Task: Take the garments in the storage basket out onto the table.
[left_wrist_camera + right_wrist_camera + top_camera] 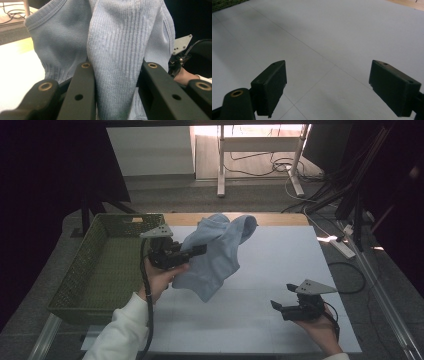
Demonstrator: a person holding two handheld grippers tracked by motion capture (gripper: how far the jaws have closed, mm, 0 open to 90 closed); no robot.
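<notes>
The high view was dim around its edges, with both sides and the top sunk in near black, while the white bench [280,270] caught the most light. A bright, washed-out patch glared on the floor at the top centre (light coming from the far side). The blue cloth [215,255] threw a soft shadow beneath it. In the left gripper view the cloth's ribbing was sharp, the near jaws blurred. The right gripper view was grey, dim and grainy, its jaws soft-edged.
</notes>
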